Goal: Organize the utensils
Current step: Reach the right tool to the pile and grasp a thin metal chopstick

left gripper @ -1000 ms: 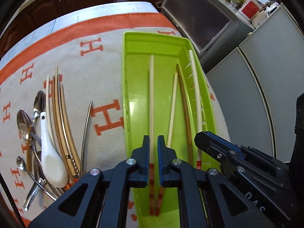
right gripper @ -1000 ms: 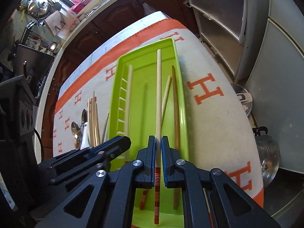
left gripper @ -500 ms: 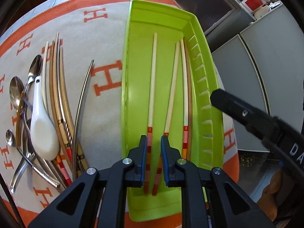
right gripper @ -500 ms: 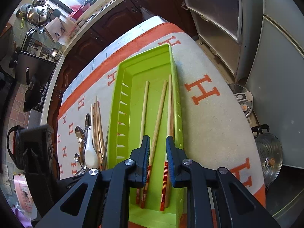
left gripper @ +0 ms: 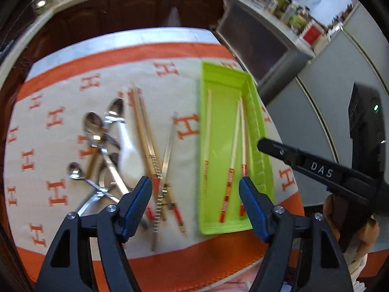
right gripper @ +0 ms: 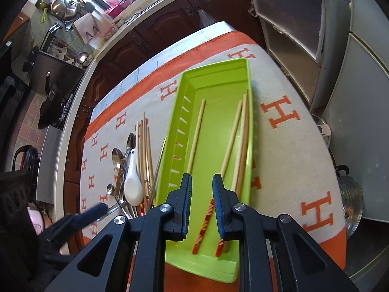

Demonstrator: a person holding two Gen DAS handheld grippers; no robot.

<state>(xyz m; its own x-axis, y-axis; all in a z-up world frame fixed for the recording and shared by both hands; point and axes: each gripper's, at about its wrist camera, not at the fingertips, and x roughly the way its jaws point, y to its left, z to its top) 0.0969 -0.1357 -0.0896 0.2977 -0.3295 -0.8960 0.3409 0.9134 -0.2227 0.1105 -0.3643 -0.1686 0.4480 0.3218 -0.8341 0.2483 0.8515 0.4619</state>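
We're holding both hand-held grippers apart w/ nothing in them: left hand-held gripper (left gripper: pixel 195 187) wide, right hand-held gripper (right gripper: pixel 201 187) narrower. Chopsticks (right gripper: pixel 194 143) are lying in green tray (right gripper: pixel 243 64); spoons (left gripper: pixel 93 124) are sitting beside it on tabletop (left gripper: pixel 73 112).

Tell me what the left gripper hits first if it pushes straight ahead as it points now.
Probably the loose chopsticks on the cloth: the open left gripper points between them and the green tray. Depth is unclear.

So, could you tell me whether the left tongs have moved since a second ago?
Yes. The left tongs have shifted left off the green tray toward the loose chopsticks, and opened wide.
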